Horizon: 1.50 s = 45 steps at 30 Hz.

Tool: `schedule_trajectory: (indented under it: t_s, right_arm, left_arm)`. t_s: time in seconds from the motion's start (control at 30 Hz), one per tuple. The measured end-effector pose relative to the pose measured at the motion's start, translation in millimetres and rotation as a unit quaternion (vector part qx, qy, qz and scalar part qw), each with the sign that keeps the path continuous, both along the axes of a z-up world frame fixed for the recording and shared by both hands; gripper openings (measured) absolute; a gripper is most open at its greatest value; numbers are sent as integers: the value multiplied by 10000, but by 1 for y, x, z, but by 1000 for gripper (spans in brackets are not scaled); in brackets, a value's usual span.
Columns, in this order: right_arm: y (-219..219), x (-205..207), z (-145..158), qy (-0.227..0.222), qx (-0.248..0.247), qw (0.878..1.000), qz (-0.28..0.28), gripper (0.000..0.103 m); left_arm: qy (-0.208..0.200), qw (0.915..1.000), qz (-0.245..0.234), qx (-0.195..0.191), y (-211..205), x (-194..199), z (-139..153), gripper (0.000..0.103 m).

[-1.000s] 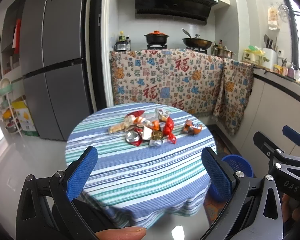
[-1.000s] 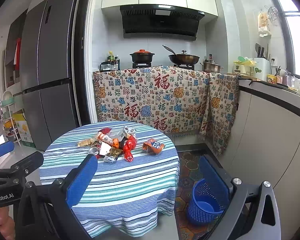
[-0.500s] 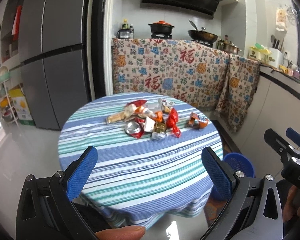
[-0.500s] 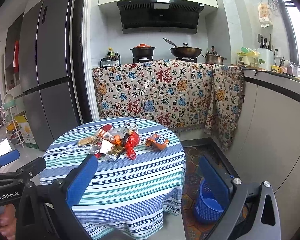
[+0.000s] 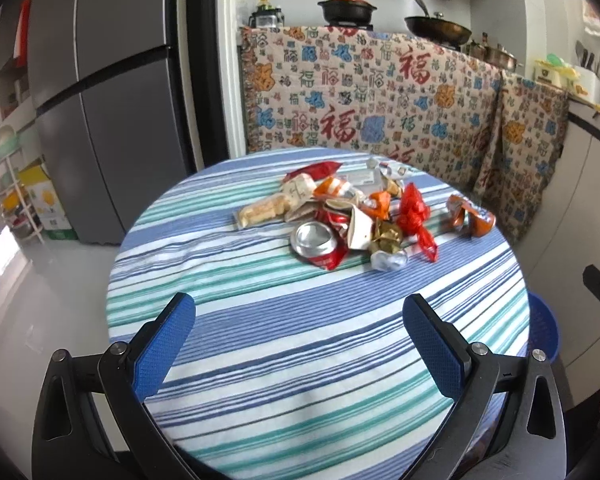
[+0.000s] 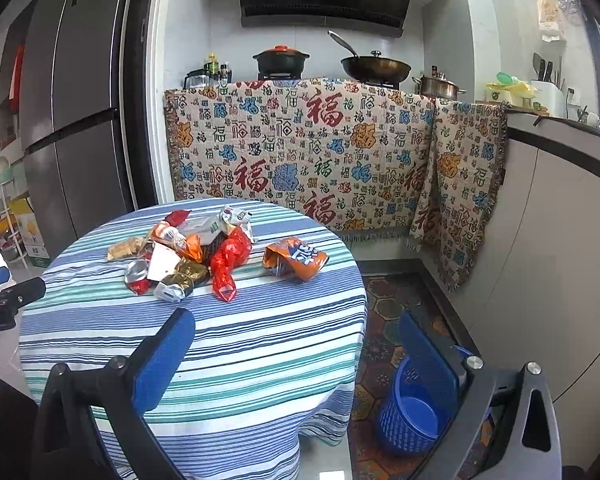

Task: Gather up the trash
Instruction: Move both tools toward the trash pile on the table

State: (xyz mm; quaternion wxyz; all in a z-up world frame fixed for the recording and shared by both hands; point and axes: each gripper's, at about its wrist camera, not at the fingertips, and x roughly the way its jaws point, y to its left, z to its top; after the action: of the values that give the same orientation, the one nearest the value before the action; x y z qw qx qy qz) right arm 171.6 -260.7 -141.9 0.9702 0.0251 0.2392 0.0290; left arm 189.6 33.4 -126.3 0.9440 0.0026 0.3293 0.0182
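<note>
The near half of the round bench [image 5: 300,360] is bare striped cloth, open from its front edge up to the heap of trash [image 5: 352,216] at the middle. An orange bag [image 6: 296,258] lies apart to the heap's right, with a strip of bare cloth between. Right of the bench, the floor holds a blue basket [image 6: 410,412], open on top, hemmed by the cabinet wall [image 6: 560,280]. Behind, a draped cloth [image 6: 312,148] closes the far side.

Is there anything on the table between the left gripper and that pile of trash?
Nothing visible. Only bare striped tablecloth lies between the open left gripper and the trash pile.
</note>
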Motion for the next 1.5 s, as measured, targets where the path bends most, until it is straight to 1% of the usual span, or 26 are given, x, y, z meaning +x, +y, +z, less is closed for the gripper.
schedule_trajectory:
  t_s: [0.1, 0.23, 0.37, 0.47, 0.67, 0.7, 0.8, 0.93, 0.97, 1.0, 1.17, 1.2, 1.23, 1.3, 1.4, 1.5]
  right_arm:
    - [4, 25, -21, 213, -92, 9997, 94, 103]
    - [12, 57, -52, 623, -182, 9978, 153, 103]
    - [21, 90, -73, 1058, -87, 9940, 258, 103]
    - [30, 113, -84, 1289, -155, 9910, 318, 103]
    - [42, 144, -109, 1800, -393, 9822, 372, 103]
    - [41, 146, -109, 1753, -292, 9833, 395, 103]
    - [37, 151, -110, 1808, -67, 9826, 417, 103]
    - [40, 153, -110, 1747, -93, 9837, 413, 103]
    - [40, 153, -110, 1746, -90, 9838, 408, 103]
    - [40, 153, -109, 1747, -88, 9838, 402, 103]
    - [39, 155, -109, 1750, -78, 9839, 355, 103]
    - [39, 155, -109, 1749, -80, 9839, 357, 103]
    - [39, 155, -110, 1749, -81, 9839, 360, 103]
    - [40, 155, -110, 1751, -81, 9838, 365, 103]
    - [40, 156, -110, 1755, -87, 9837, 392, 103]
    - [38, 156, -110, 1761, -98, 9832, 479, 103]
  left_arm:
    - [252, 9994, -200, 95, -1, 30, -22, 103]
    - [531, 9980, -241, 222, -8, 68, -53, 103]
    - [909, 9956, -221, 72, -10, 105, -78, 103]
    - [1023, 9944, -219, -145, -8, 127, -88, 103]
    - [1026, 9943, -271, -99, -13, 156, -97, 103]
    - [1020, 9944, -267, -88, -14, 160, -98, 103]
    - [1069, 9937, -338, -24, -22, 169, -102, 103]
    - [1239, 9895, -745, -50, -32, 177, -106, 103]
    - [1285, 9887, -774, -36, -34, 180, -107, 103]
    - [1331, 9883, -743, -10, -35, 183, -108, 103]
    - [1291, 9905, -480, -5, -29, 192, -107, 101]
    - [1252, 9910, -468, -64, -26, 192, -106, 96]
    - [1197, 9917, -467, -84, -24, 190, -105, 85]
    - [1121, 9921, -563, -96, -19, 186, -102, 73]
    - [1105, 9916, -648, -162, -11, 176, -102, 70]
    - [1108, 9917, -619, -190, 1, 158, -102, 69]
